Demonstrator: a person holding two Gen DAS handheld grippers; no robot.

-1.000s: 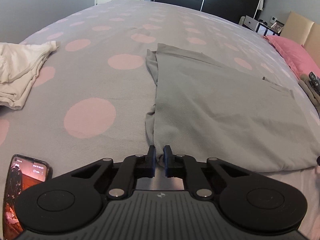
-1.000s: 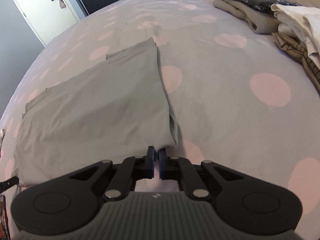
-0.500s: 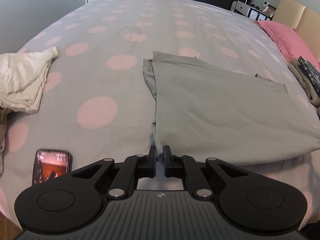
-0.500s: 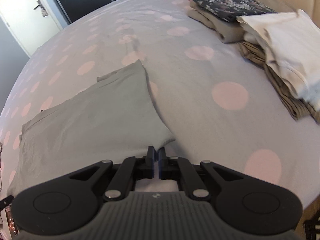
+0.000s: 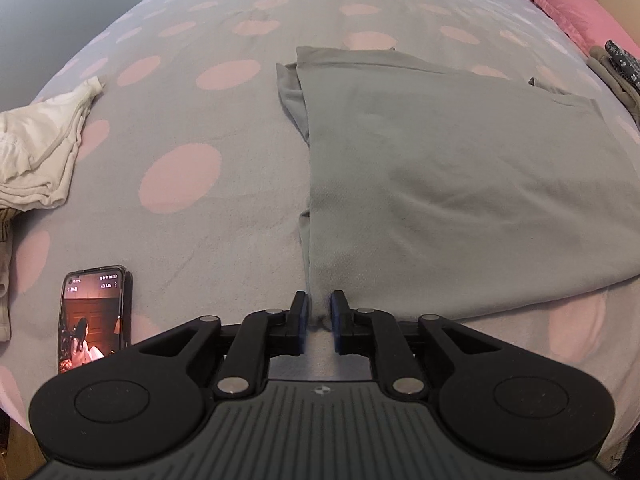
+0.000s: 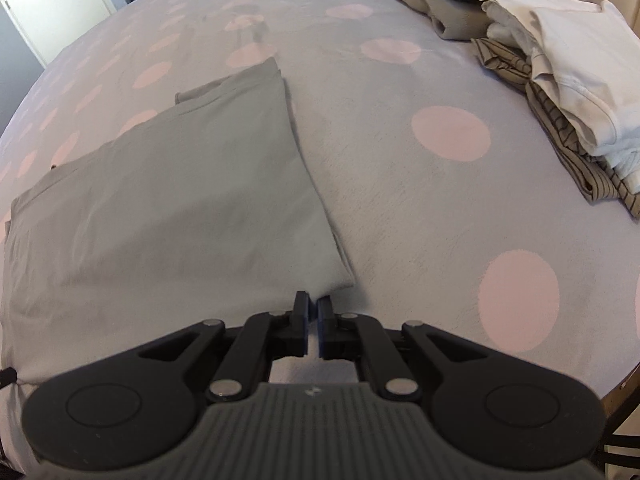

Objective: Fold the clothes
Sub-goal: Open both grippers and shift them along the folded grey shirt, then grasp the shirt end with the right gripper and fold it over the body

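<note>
A grey garment (image 5: 440,180) lies folded flat on the dotted bedspread (image 5: 192,128). Its near left corner runs down between the jaws of my left gripper (image 5: 320,300). Those jaws are opening, with a clear gap, and the pads no longer pinch the cloth. In the right wrist view the same garment (image 6: 180,208) stretches away to the left. Its near right corner ends at the tips of my right gripper (image 6: 313,300). That gripper's jaws show only a thin slit, just starting to open, still on the hem.
A phone (image 5: 94,316) with its screen lit lies at the near left. A loose white garment (image 5: 36,152) is heaped further left. Stacked folded clothes (image 6: 560,80) sit to the right, and a pink pillow (image 5: 580,12) at the far right. The bed's near edge is right below both grippers.
Both grippers drew back toward the bed's near edge, bringing the garment's corners along. The left jaws have spread apart. More of the phone and the clothes stack shows.
</note>
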